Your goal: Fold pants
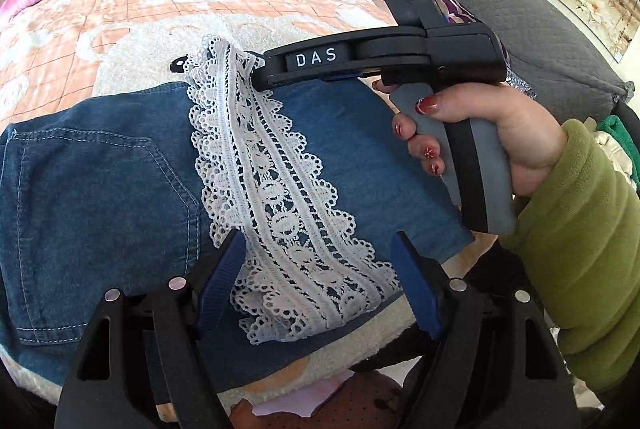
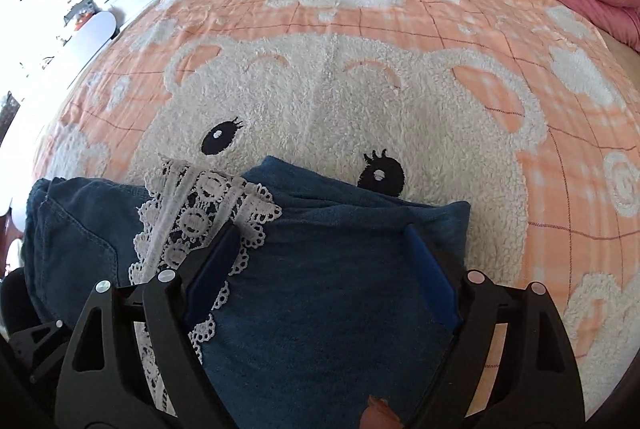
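The denim pants (image 1: 120,165) lie on the bed (image 2: 400,29) already doubled into a compact bundle, lace trim (image 1: 276,197) on top. Both the left gripper (image 1: 318,285) and right gripper (image 2: 320,269) hover spread wide, gripping nothing; perhaps one fold left.

White capital letters "DAS" are printed on a small black panel on the side of the right gripper (image 1: 260,77), seen in the left wrist view; the panel sits on the long black arm of the tool, partway between its tip and the handle held by the right hand (image 1: 480,133). A small green light glows on the black bar rising above that arm, with no lettering beside it. No other words, numbers or brand marks can be read in either view
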Motion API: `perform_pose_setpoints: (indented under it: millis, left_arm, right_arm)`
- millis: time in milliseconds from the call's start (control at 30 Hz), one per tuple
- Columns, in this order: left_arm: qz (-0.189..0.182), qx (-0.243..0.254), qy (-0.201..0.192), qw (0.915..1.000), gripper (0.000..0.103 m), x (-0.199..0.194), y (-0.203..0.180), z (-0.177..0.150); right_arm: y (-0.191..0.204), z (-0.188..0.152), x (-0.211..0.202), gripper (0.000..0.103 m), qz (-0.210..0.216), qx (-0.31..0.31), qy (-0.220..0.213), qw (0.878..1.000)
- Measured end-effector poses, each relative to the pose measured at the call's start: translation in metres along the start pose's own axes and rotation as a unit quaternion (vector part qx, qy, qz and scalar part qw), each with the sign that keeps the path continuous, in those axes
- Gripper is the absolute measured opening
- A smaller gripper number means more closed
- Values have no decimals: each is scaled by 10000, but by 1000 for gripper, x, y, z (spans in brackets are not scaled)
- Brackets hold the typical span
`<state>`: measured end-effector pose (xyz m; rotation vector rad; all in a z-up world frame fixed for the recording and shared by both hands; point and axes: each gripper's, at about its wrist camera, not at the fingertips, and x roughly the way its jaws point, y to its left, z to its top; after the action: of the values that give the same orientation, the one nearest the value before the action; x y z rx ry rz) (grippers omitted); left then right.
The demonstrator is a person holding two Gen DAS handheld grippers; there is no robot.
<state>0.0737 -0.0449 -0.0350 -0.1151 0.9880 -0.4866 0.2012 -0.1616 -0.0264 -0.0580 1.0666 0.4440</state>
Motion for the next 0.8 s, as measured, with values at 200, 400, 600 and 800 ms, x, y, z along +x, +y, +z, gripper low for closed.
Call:
perform_pose_setpoints:
  millis: [200,400,600,800]
  left_arm:
    - [-70,-120,-92,9999,74,-13,2,6]
    - [70,-157,-343,9993,74,-35,1,9]
    - [277,-313,-621,9972,85,-64,5,-4]
    - [504,-624,-846,9932,86,-91,20,-14]
  right_arm:
    - [11,-2,-37,78,-60,-167,-370,9992]
    - [21,1,-77,81,60,-309,-696,9971]
    - [37,2,-106,87,-42,-575,-1031,9930]
    - [56,5,-120,88,55,-681,-1172,9908]
